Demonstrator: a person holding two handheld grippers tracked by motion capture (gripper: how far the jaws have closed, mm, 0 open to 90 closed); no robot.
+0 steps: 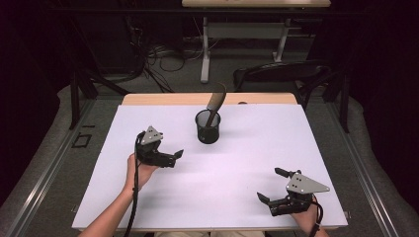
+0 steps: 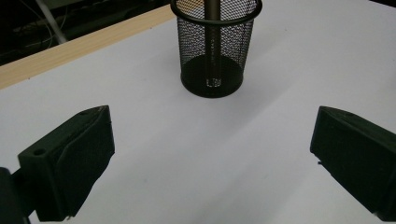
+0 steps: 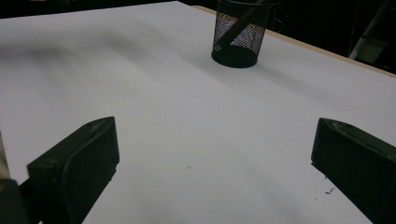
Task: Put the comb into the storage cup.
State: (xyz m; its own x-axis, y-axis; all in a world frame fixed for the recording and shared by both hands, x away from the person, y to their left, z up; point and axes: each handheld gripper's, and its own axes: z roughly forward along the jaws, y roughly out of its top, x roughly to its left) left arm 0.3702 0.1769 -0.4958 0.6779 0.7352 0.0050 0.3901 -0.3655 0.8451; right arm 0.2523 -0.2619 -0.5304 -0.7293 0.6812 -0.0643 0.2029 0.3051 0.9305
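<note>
Setting: We looked down on a white-topped desk (image 1: 222, 182) with a pale wooden strip along its far edge, and dark floor and cables beyond.

Mesh cup: A black wire-mesh cup (image 1: 208, 127) stood upright near the middle of the far half of the desk, clear of both hands.

Tool in the cup: A long brown-handled tool (image 1: 215, 102) stood in the cup, leaning up and to the right past the rim; we could not tell what kind of tool it was.

Left gripper: We saw the left gripper (image 1: 174, 159) held just above the desk, left of and nearer than the cup, aimed toward it, its jaws spread wide with nothing between them.

Left gripper view: The cup (image 2: 213, 44) sat ahead between the two parted jaws, the tool's shaft (image 2: 213, 28) showing through the mesh.

Right gripper: We saw the right gripper (image 1: 272, 185) low at the near right of the desk, well apart from the cup, jaws likewise spread and empty.

Right gripper view: The cup (image 3: 239, 33) stood far off, with only bare white desk between the jaws.
</note>
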